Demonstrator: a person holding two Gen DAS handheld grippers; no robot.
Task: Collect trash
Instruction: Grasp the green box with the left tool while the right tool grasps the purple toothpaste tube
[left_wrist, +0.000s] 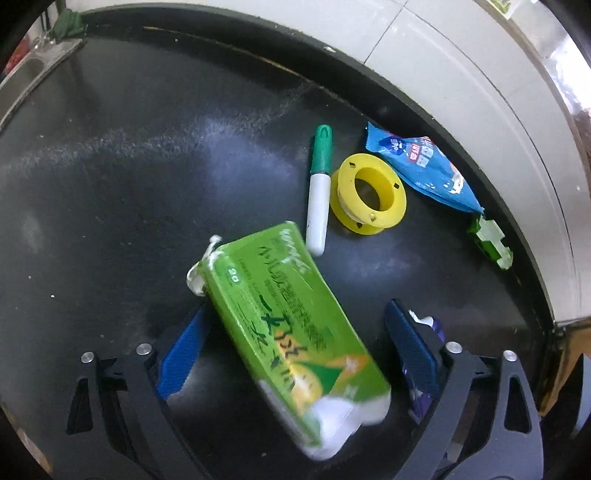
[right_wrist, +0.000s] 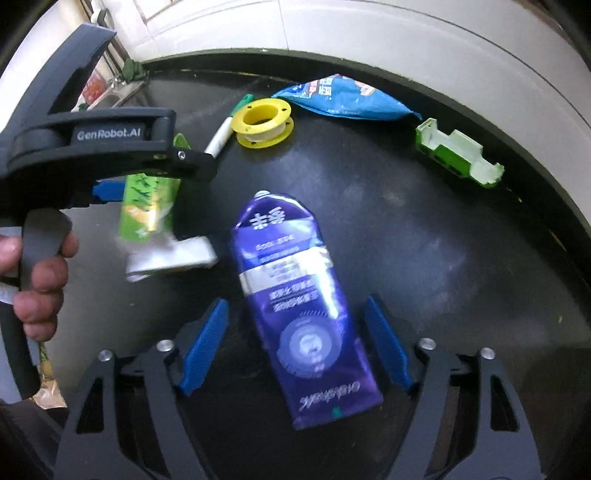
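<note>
Left gripper jaws apart, green box between the pads, not clamped. "GenRobot.AI" readable on its body, right wrist view only, with the person's hand. Right gripper jaws apart around purple carton, untouched. Beyond: marker, yellow spool, blue wrapper, green-white plastic piece.

Each tool is black, with two angled arms carrying ridged blue pads and round silver screw heads at the pivots. The left tool and the right tool look alike. Seen from the right wrist, the left tool's black body bears pale "GenRobot.AI" lettering above a grey trigger grip, wrapped by a bare hand.
</note>
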